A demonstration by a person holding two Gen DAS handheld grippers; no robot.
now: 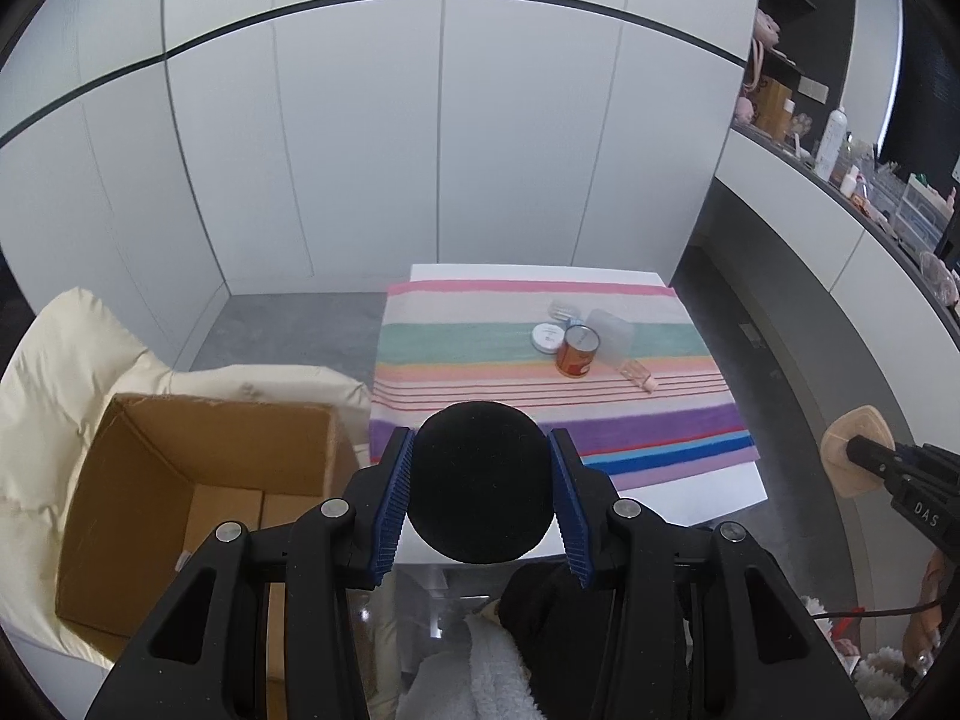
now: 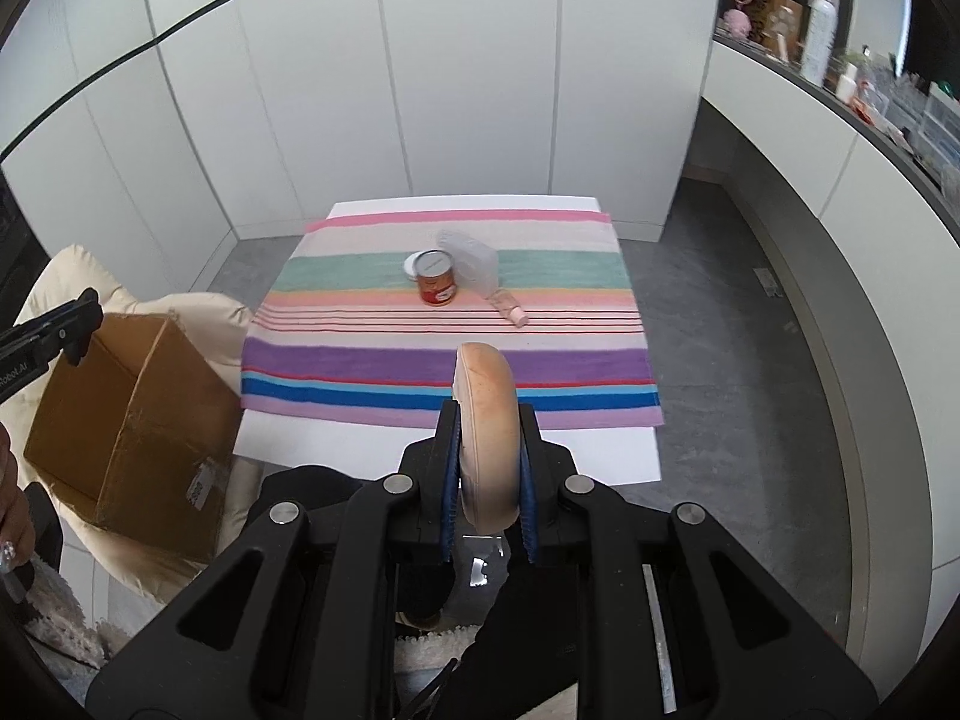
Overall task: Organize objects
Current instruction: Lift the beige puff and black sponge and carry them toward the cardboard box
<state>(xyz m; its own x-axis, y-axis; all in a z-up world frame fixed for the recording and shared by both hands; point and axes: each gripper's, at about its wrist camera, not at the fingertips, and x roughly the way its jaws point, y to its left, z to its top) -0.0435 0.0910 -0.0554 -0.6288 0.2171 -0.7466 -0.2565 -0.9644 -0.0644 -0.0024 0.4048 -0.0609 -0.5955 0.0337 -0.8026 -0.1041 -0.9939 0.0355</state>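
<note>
Midway, by the look of it: both grippers carry something and several things are yet to be cleared. The left gripper (image 1: 483, 501) has its fingers (image 1: 393, 501) pressed on either side of a black puff (image 1: 480, 480), held above the near edge of the tabletop (image 1: 708, 498), beside an open box (image 1: 198, 480) that rests on a cream cushion (image 1: 66, 354). Only the box's far inner wall and part of its floor show, so I cannot tell what it holds. The right gripper (image 2: 487, 480) has its fingers (image 2: 449, 480) nearly closed on a thin beige sponge (image 2: 485, 420) standing on edge between them, also over the near edge.

On the striped cloth (image 2: 420, 360) still lie a can (image 2: 437, 279), a white jar (image 1: 547, 337) touching it, a clear case (image 2: 471, 261) just behind, and a pink tube (image 2: 509, 306) beside the case. If the box is the destination, the two held items go in next, then these four.
</note>
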